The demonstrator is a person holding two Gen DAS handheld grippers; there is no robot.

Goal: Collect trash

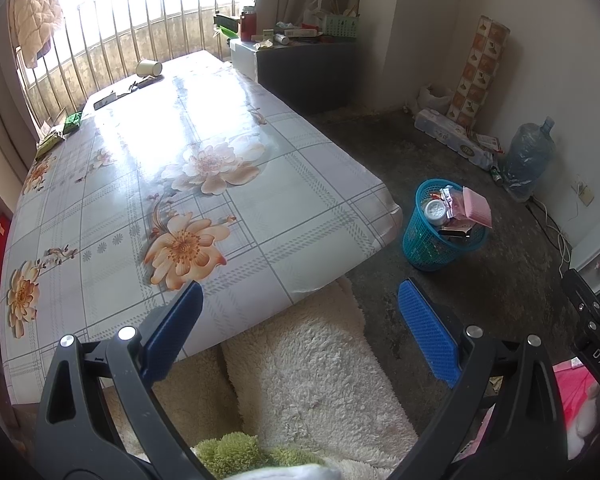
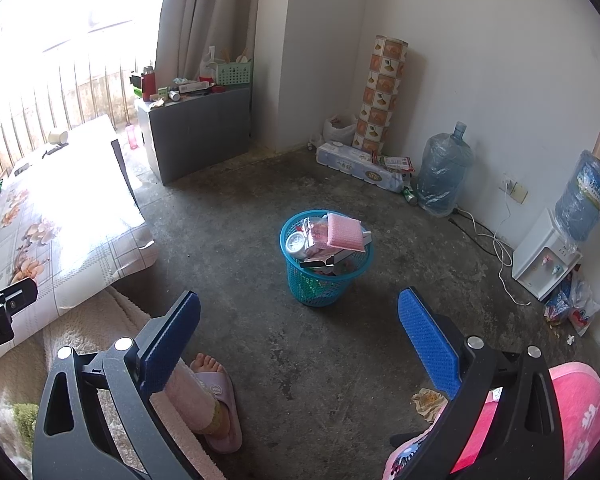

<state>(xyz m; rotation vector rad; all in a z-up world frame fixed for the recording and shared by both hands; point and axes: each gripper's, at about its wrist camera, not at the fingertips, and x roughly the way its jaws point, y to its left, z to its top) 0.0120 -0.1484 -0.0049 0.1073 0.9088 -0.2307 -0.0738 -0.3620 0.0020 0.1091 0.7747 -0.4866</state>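
Note:
A blue mesh trash basket stands on the concrete floor, piled with wrappers, a pink pad and a can. On the floral table, a paper cup lies on its side at the far end, with green packets at the far left edge. A crumpled paper lies on the floor by my right finger. My left gripper is open and holds nothing, over the table's near corner. My right gripper is open and holds nothing, above the floor short of the basket.
A grey cabinet with clutter stands by the curtain. Water jugs, a dispenser, a patterned roll and cables line the right wall. A person's slippered foot and fleece-covered legs are below the grippers.

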